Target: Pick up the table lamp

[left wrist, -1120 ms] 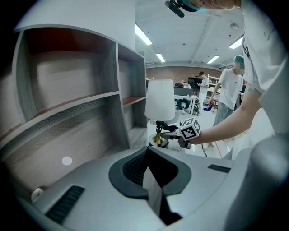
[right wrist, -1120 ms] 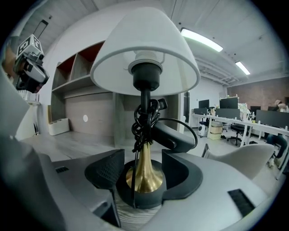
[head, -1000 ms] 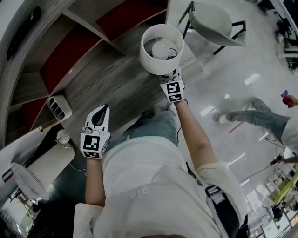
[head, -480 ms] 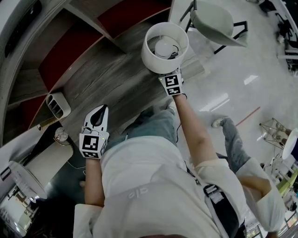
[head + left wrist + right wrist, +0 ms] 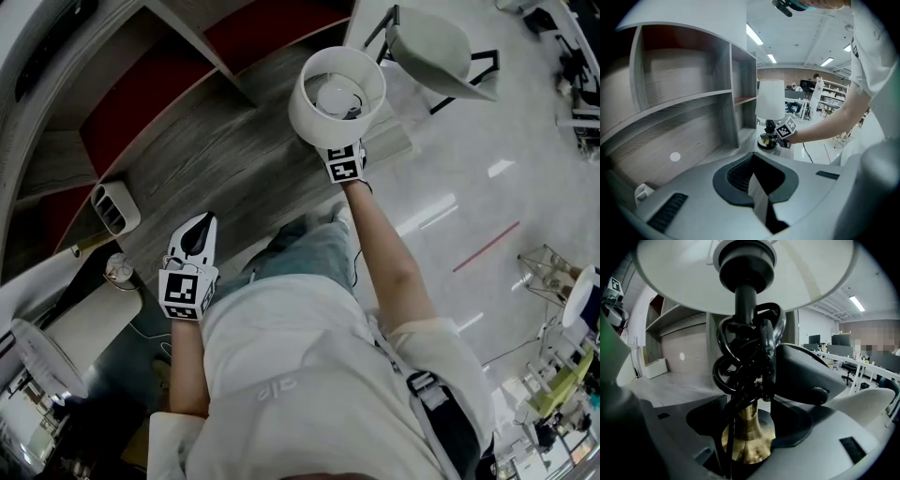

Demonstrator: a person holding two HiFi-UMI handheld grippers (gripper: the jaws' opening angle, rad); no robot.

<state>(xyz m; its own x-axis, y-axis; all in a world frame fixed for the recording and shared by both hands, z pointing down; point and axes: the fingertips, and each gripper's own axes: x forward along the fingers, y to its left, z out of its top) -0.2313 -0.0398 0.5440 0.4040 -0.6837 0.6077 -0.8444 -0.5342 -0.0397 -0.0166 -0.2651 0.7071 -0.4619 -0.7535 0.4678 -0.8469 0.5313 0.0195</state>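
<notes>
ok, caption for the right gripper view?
Right gripper, jaws just opening wide, straddling the lamp below its coiled cord and white shade.

The table lamp [image 5: 337,94] is at the right end of the desktop [image 5: 216,178], close to its right edge; whether its foot rests on the wood cannot be told. On the far side of the desktop rises the shelf unit [image 5: 141,103], its open compartments side by side. A small box [image 5: 115,208] lies on the desktop at far left, against the shelf unit. On the floor [image 5: 441,187] right of the desktop, a chair [image 5: 431,47] stands just beyond the table lamp.
</notes>
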